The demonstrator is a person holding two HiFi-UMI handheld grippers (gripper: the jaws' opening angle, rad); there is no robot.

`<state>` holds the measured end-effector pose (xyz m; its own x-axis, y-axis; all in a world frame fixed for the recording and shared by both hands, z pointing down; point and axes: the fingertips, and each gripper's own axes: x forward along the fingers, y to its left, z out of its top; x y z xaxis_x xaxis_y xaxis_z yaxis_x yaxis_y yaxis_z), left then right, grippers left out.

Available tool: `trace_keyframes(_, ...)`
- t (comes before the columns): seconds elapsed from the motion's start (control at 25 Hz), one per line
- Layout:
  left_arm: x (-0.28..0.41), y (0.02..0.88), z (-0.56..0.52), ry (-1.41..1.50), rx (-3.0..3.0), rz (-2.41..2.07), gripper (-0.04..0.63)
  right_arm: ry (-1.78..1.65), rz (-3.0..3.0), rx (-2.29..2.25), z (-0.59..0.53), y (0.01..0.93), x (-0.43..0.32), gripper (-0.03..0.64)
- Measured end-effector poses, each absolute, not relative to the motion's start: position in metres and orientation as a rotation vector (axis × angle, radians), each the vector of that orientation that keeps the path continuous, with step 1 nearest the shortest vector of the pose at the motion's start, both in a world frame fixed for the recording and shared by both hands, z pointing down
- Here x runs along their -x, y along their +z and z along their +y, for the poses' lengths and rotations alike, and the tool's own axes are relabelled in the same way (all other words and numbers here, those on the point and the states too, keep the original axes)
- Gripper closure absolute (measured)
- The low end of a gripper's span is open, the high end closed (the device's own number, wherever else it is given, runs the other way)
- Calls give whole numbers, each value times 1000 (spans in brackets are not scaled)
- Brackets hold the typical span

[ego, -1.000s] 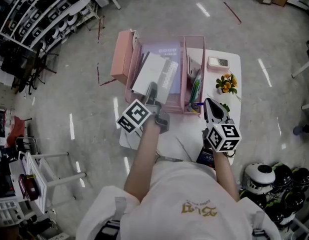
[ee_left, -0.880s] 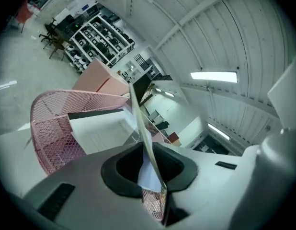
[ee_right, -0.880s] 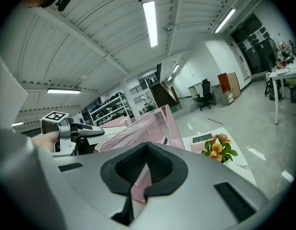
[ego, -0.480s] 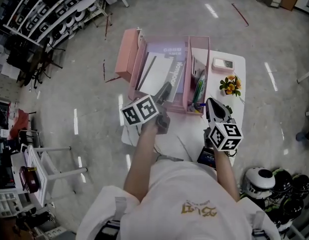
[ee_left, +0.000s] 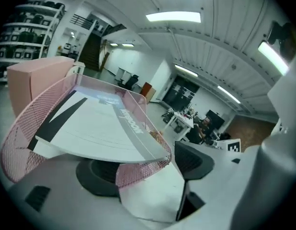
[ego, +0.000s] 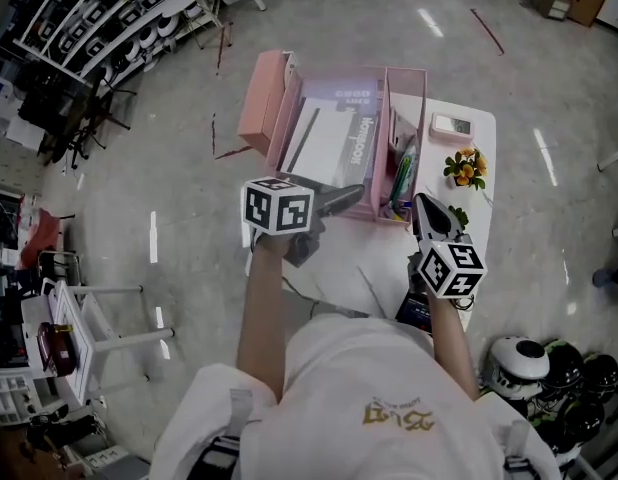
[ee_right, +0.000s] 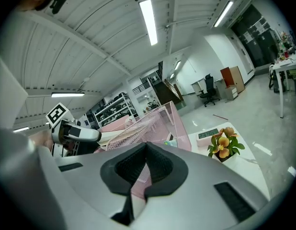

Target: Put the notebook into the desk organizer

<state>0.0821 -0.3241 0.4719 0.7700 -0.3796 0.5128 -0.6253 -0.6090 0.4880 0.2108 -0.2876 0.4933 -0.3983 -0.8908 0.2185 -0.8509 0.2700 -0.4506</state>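
Release is the new thing here: the left tongs (ego: 347,198), which a second ago were closed on the white notebook with the grey spine band (ego: 334,148), have just been opening and now stand wide apart with nothing between the pads. They have also come back to the near side of the pink wire-mesh desk organizer (ego: 381,118), just in front of its front wall and above the white table (ego: 379,258).

I judge that the main step of the task is done, because the notebook now stays in the organizer without any grip on it.

The right tongs (ego: 426,208) are closed on nothing and wait near the organizer's right front corner.

The notebook lies in the organizer's wide compartment, left of the tall mesh divider. It is tilted, not upright, and leans toward the left wall. Its cover is white with a black diagonal stripe, and the grey band carries a printed word that I cannot read. Seen from the left gripper view, its near edge seems to reach over the low front mesh, so perhaps it is not fully settled.
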Motion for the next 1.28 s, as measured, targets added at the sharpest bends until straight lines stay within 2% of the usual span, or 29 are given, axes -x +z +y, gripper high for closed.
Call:
trace_keyframes(0.36,-86,470,-302,631,-2440,-529,232,-793,2439,1672,-287,492,-209,604)
trace_keyframes(0.44,-83,471,-303,652,-2457,-537,272,-795,2441,1669,-286,492,-207,606)
trace_keyframes(0.52,-81,472,-305,648,-2461,-557,358,-797,2443,1668,-286,493,-206,604)
trace_keyframes(0.56,-80,472,-307,645,-2463,-565,381,-797,2444,1668,-286,493,-206,604)
trace_keyframes(0.8,-77,479,-313,688,-2483,-664,427,-797,2438,1673,-288,493,-206,606)
trace_keyframes(1.08,-65,462,-327,295,-2286,-664,497,-783,2443,1681,-284,488,-199,604)
trace_keyframes(1.28,-64,465,-324,163,-2202,-579,512,-769,2442,1695,-284,487,-194,606)
